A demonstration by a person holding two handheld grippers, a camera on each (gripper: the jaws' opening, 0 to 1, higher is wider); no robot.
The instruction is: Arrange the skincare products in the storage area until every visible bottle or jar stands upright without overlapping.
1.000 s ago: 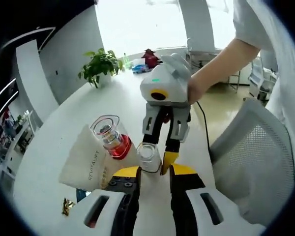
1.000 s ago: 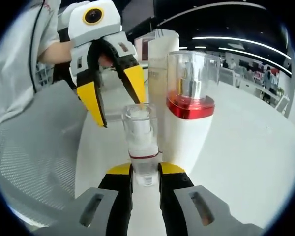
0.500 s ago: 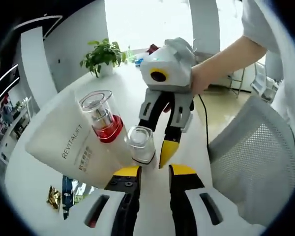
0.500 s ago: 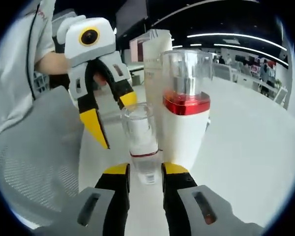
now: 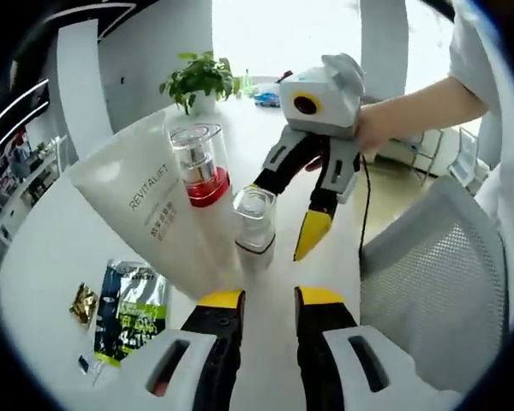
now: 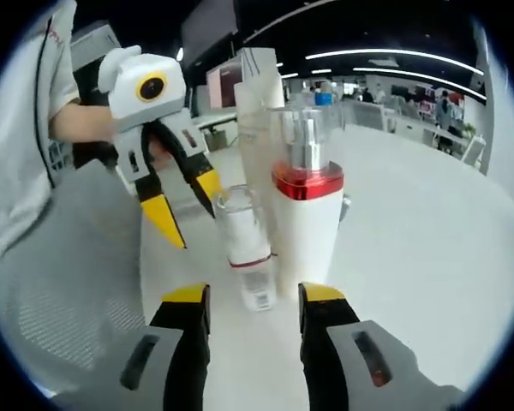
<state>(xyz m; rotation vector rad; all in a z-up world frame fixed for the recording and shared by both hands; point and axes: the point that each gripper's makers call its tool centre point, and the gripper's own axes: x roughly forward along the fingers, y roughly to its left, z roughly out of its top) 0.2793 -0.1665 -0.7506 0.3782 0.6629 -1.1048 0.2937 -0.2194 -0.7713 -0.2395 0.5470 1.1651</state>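
Small clear bottle (image 6: 244,248) upright on white table (image 6: 411,248), touching tall pump bottle w/ red collar (image 6: 306,214); white tube (image 5: 150,201) leaning behind both. Right gripper (image 6: 253,301) jaws apart, straddling small bottle's base, no contact seen. Left gripper (image 5: 268,300) jaws apart, nothing held, just short of small bottle. Sachets (image 5: 128,308) flat on table nr tube. Plant (image 5: 199,77) at far edge.

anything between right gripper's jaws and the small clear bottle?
No. In the right gripper view, bare white table separates the open right gripper from the small clear bottle.
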